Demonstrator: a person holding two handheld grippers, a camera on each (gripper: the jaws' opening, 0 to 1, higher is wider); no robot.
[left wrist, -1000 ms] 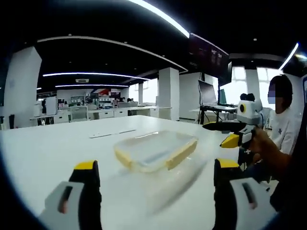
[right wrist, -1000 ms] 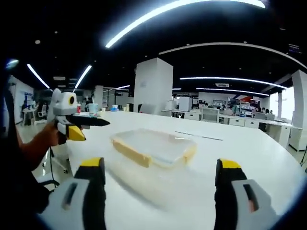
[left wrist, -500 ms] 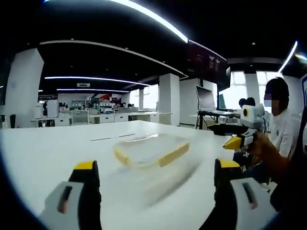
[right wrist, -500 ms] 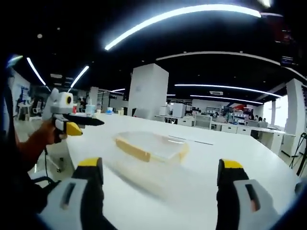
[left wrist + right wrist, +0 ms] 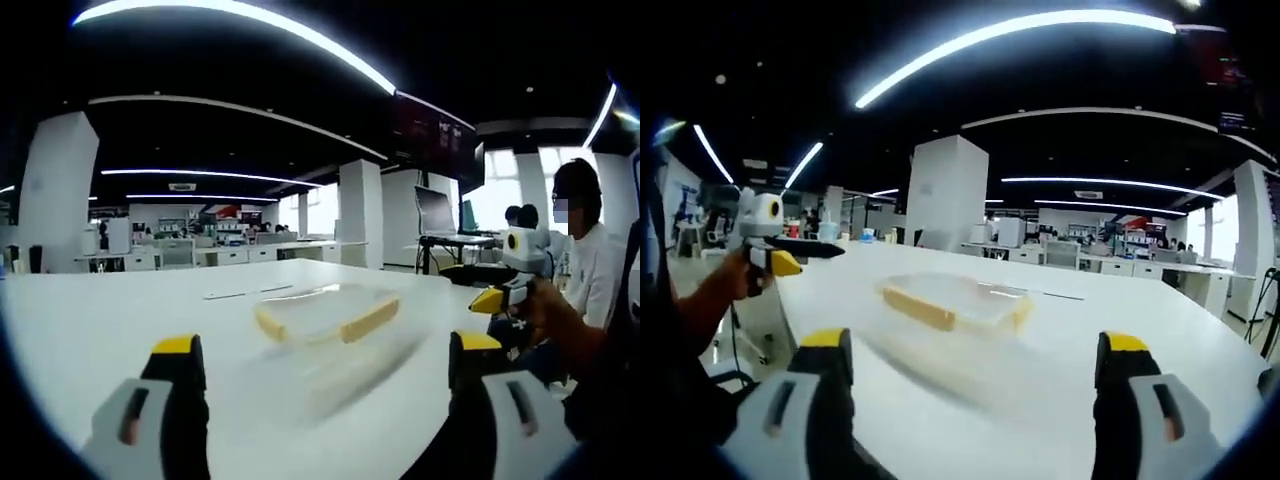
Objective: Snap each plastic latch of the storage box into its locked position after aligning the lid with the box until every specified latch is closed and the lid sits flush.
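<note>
Both cameras have tipped and drawn back a little since a second ago, so the clear rectangular plastic storage box with yellow latches point(image 5: 327, 313) sits smaller and farther off in each view; nothing shows the box itself has shifted on the white table point(image 5: 90, 330).

From the left gripper point(image 5: 325, 360), whose yellow-tipped jaws stand wide apart and hold nothing, the box lies ahead at 12 o'clock, well apart from the tips, lid on top. The right gripper point(image 5: 478, 285) shows at 3 o'clock in a hand, beside the table edge; its jaws there are too blurred to read.

From the right gripper point(image 5: 975, 360), jaws spread wide and empty, the box point(image 5: 952, 302) lies at about 12 o'clock, well apart. The left gripper point(image 5: 800, 255) hovers at 10 o'clock, over the table's near edge.
</note>
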